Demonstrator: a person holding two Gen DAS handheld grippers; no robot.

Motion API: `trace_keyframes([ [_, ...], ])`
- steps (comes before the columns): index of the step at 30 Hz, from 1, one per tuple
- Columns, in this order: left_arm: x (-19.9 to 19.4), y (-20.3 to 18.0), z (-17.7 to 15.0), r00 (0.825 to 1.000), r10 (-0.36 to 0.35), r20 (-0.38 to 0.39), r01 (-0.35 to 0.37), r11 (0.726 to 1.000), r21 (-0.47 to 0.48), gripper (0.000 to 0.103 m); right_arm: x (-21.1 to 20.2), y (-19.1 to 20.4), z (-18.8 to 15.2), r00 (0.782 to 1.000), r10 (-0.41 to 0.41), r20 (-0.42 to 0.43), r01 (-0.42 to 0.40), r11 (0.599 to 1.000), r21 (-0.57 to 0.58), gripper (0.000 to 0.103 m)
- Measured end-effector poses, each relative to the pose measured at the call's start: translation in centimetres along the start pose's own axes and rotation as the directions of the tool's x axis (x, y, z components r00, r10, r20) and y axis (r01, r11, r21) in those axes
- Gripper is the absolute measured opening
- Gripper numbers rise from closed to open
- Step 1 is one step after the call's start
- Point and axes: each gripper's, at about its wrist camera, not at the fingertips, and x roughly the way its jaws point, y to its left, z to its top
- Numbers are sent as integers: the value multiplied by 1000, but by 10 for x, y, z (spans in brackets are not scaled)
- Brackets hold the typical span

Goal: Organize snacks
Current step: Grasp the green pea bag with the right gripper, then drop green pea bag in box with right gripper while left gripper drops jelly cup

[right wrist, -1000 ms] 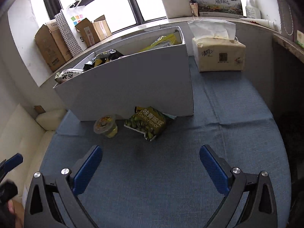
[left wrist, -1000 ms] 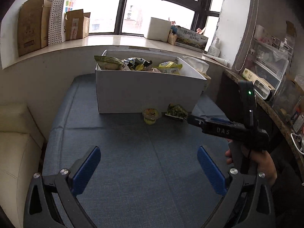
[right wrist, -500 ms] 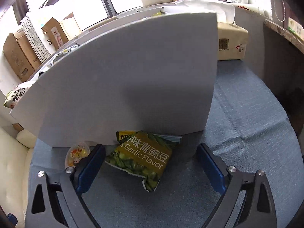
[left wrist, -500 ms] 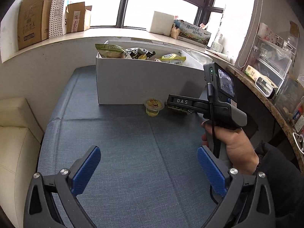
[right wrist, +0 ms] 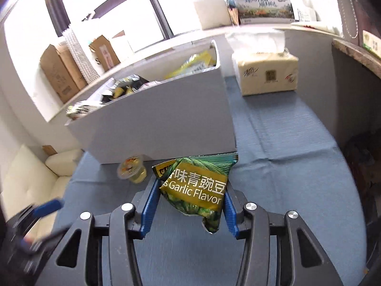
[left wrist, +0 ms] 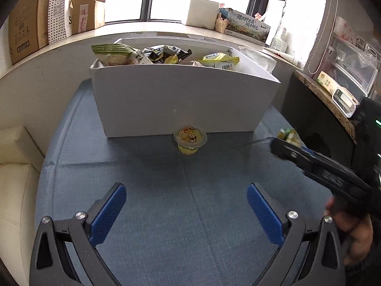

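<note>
A green garlic-flavour pea packet (right wrist: 197,188) sits between the blue pads of my right gripper (right wrist: 190,186). Its jaws are closing, and both pads press on the packet's sides. The left wrist view shows that gripper (left wrist: 283,146) at the right, carrying the packet (left wrist: 289,136) above the blue cloth. A clear jelly cup (left wrist: 189,140) with a yellow lid stands against the front wall of the white box (left wrist: 185,102), which holds several snack bags. My left gripper (left wrist: 185,190) is open with nothing between its fingers, a short way in front of the cup.
A tissue pack (right wrist: 266,74) stands to the right of the box. A cream sofa cushion (left wrist: 14,190) lies to the left of the blue cloth (left wrist: 190,226). Cardboard boxes (left wrist: 23,31) line the window sill. A dark counter (left wrist: 321,90) is at the right.
My right gripper closed around the pea packet and drew it back from the box, to the right of the cup. My left gripper moved in lower and nearer to the cup and box.
</note>
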Motion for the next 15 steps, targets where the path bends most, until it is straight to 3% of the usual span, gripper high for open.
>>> trace_keyframes([
  [4, 34, -11, 26, 997, 68, -32, -68, 998, 12, 103, -43, -9, -7, 999, 17, 44, -17, 1000, -11, 53],
  [8, 58, -13, 39, 998, 66, 6, -66, 998, 15, 103, -67, -22, -17, 997, 29, 66, -31, 999, 25, 53],
  [12, 86, -12, 43, 994, 100, -37, -100, 995, 23, 103, -78, -32, -18, 997, 20, 78, -24, 998, 55, 53],
  [14, 90, -11, 42, 994, 102, -30, -101, 995, 21, 95, -79, -37, -19, 997, 26, 77, -31, 997, 67, 53],
  [15, 92, -10, 42, 994, 106, -33, -106, 994, 23, 79, -79, -38, -20, 997, 24, 76, -29, 997, 69, 53],
])
